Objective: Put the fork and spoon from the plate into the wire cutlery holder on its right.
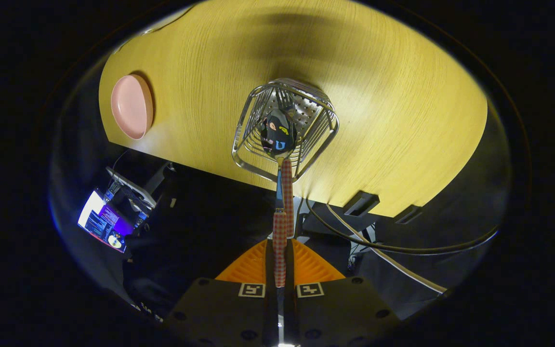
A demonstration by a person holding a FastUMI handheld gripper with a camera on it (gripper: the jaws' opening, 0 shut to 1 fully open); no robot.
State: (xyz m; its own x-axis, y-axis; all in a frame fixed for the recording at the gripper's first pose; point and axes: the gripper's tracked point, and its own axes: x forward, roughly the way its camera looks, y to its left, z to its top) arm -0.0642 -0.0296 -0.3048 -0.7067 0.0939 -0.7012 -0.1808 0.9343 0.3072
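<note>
Yellow wood-grain table (pixel 378 96) carries a pink oval plate (pixel 132 106) well apart from the wire cutlery holder (pixel 284 127), a chrome basket with a perforated base. The gripper (pixel 280 260) is clamped with both ridged fingers on the red-checked handle of a spoon (pixel 282 193), whose shiny bowl hangs inside the holder's rim.

The tool (pixel 280 262) is closed on the checked handle of a spoon (pixel 282 202), both fingers (pixel 253 267) pressing it between them. Beyond the fingers the spoon's bowl sits inside the wire cutlery holder (pixel 287 127), which stands near the edge of the wooden counter (pixel 403 111). A pink plate (pixel 132 106) lies on the counter well apart from the holder, and a lit screen (pixel 104 224) and cables (pixel 378 246) show below the counter's edge.
</note>
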